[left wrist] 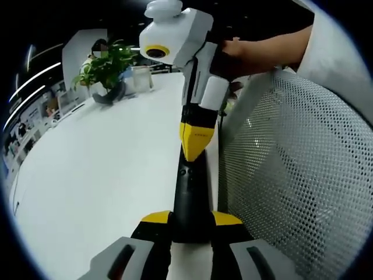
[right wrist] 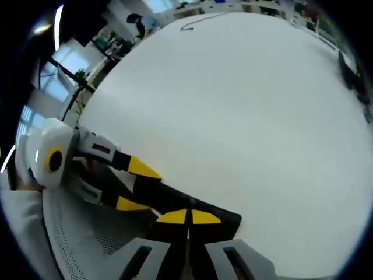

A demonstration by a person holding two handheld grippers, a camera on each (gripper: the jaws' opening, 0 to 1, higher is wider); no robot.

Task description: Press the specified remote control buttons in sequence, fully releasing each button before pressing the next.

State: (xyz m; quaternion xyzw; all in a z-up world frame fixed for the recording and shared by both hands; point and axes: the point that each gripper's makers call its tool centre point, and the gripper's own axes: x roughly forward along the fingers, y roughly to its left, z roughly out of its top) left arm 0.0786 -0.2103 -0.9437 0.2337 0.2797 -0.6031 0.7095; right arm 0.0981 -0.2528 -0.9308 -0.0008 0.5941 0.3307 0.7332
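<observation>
In the left gripper view, the left gripper (left wrist: 191,224) has its yellow-tipped jaws closed narrow on the near end of a black remote control (left wrist: 190,195), which runs from 6 o'clock up toward the centre and lies along the right edge of the white table (left wrist: 105,175). The right gripper (left wrist: 195,146) comes down from 12 o'clock with its jaws together, the yellow tip touching the remote's upper face, where small buttons are faintly visible. A hand (left wrist: 245,55) grips its handle at 1 o'clock. A white mesh chair back (left wrist: 297,169) fills the 3 o'clock side, just beside the table edge. A potted plant (left wrist: 108,73) stands on the table at 11 o'clock.

In the right gripper view, the right gripper (right wrist: 187,217) shows its tips meeting on the remote control (right wrist: 192,211) at 6 o'clock. The left gripper (right wrist: 137,186) reaches in from 8 o'clock, clamping the remote's other end. The table (right wrist: 233,116) spreads toward 12 o'clock.
</observation>
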